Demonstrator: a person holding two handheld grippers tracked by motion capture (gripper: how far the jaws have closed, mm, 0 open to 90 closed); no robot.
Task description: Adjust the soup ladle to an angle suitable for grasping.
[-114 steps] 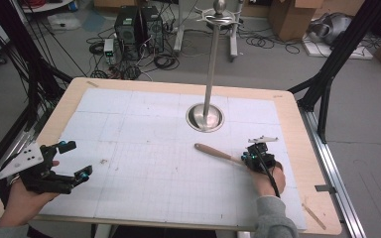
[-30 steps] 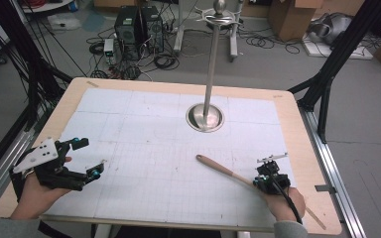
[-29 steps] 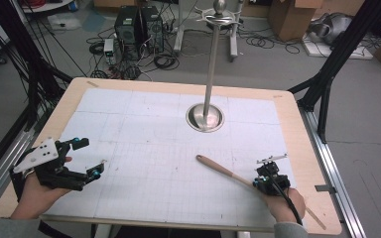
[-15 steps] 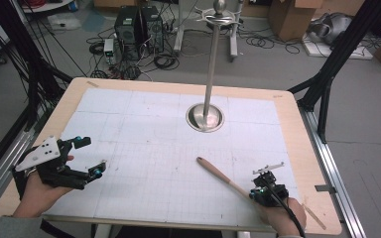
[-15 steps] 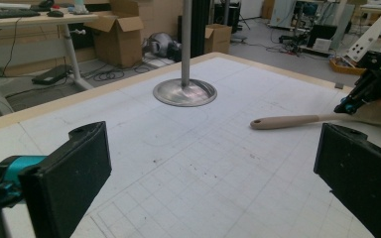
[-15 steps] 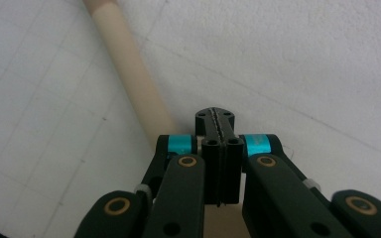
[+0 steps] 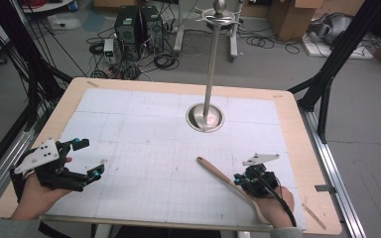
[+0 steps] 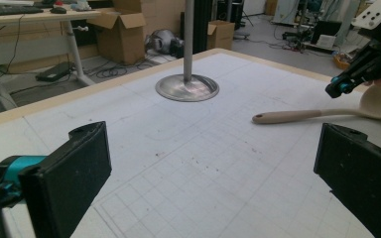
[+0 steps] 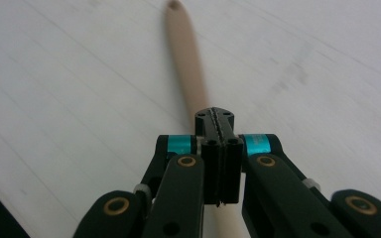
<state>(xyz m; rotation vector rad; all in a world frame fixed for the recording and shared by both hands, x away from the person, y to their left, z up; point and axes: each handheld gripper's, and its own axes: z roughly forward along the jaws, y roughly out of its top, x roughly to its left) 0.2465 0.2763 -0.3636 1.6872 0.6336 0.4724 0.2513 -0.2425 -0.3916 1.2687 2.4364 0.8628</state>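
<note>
A pale wooden spoon lies on the white gridded mat, handle tip toward the middle and bowl under the person's right hand. My right gripper sits over its handle with its jaws pressed together. In the right gripper view the closed tip lies above the spoon handle, which runs on beneath it; I cannot tell whether they touch. My left gripper is open at the near left, nothing between its jaws. From there the spoon and the right gripper show at the right.
A metal stand with a round dish base and a tall pole rises at the back centre of the mat. A thin wooden stick lies on the table's near right rim. Boxes, cables and computers crowd the floor beyond.
The right gripper has drawn back toward the near edge, and the spoon has swung so its bowl end lies nearer the person. The left gripper has shifted slightly right.
</note>
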